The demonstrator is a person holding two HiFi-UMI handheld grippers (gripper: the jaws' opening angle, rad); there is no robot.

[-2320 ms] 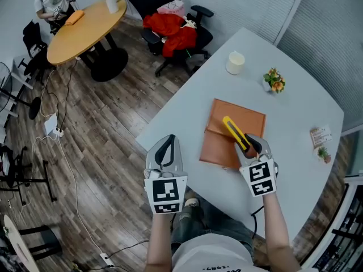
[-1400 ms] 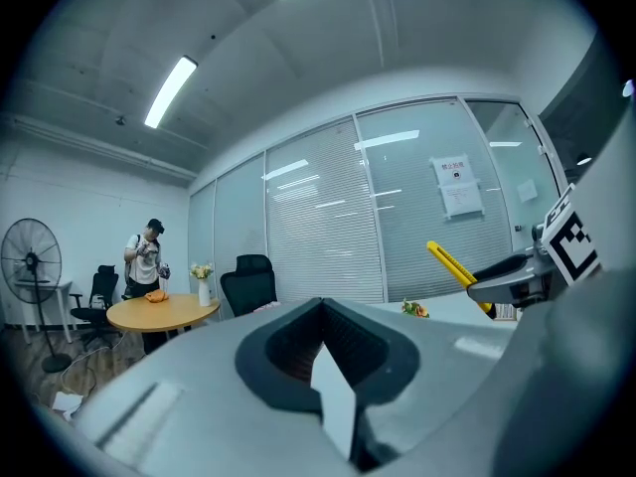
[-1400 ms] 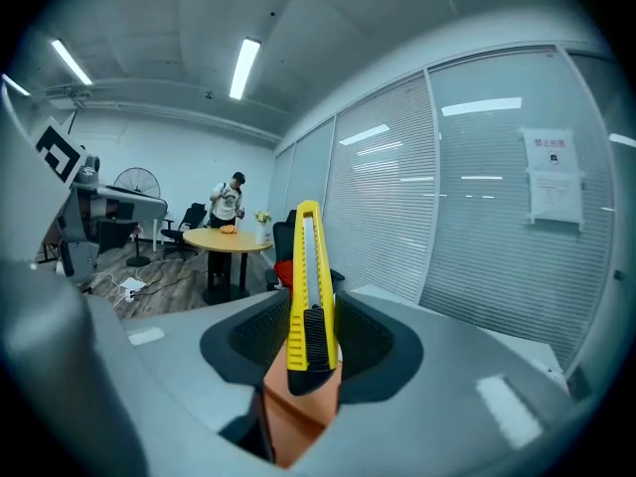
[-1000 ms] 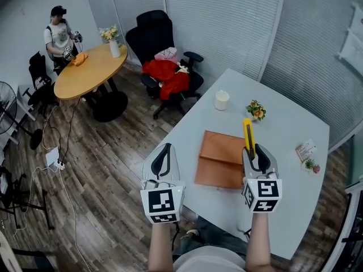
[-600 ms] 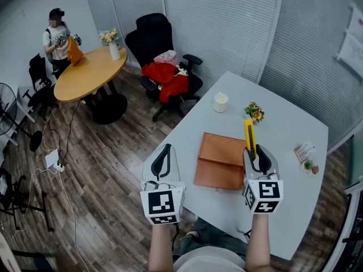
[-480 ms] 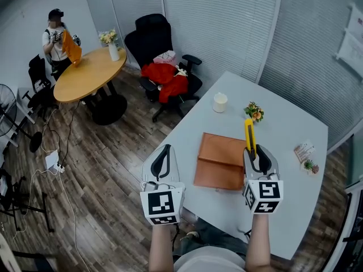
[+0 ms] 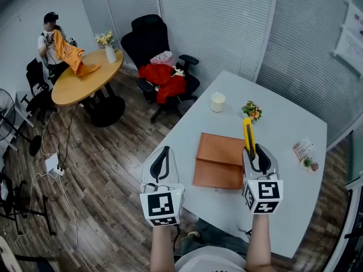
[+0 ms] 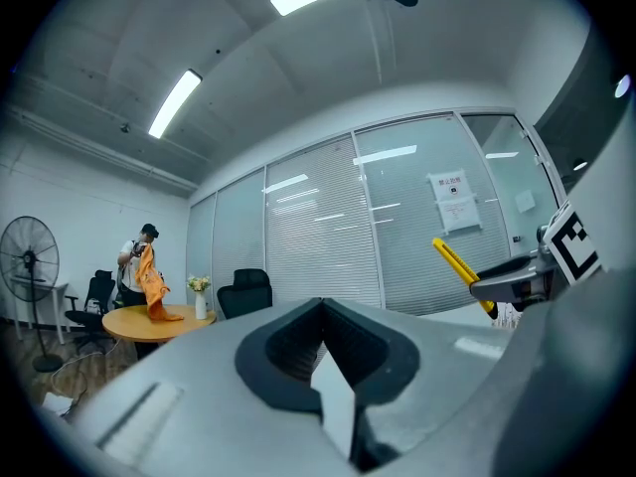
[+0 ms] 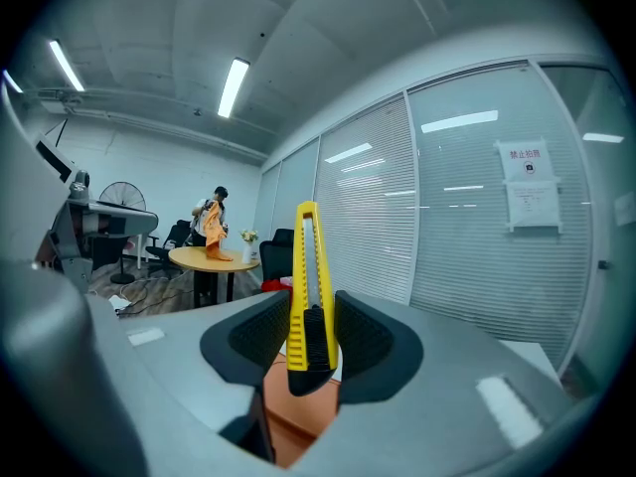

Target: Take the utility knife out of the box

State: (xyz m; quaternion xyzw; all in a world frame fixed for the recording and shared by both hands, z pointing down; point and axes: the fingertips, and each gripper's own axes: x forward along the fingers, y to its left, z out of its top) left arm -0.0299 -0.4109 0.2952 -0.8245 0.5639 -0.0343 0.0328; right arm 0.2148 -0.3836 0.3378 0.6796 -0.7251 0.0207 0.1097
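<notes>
My right gripper is shut on the yellow utility knife, which stands up out of the jaws with its tip pointing away from me. In the right gripper view the utility knife is clamped upright between the two dark pads. The flat brown box lies closed on the pale table, just left of and below the right gripper. My left gripper hangs over the wood floor left of the table, jaws together with nothing in them. From the left gripper view the knife shows at the right.
A white cup, a small flower pot and a card with a tiny plant sit on the table. A black chair with red cloth stands beyond it. A person holds orange cloth at a round wooden table.
The right gripper lifted the knife off the box and turned it upright, then held still. The view tilted up. The far person raised and spread the orange cloth.
</notes>
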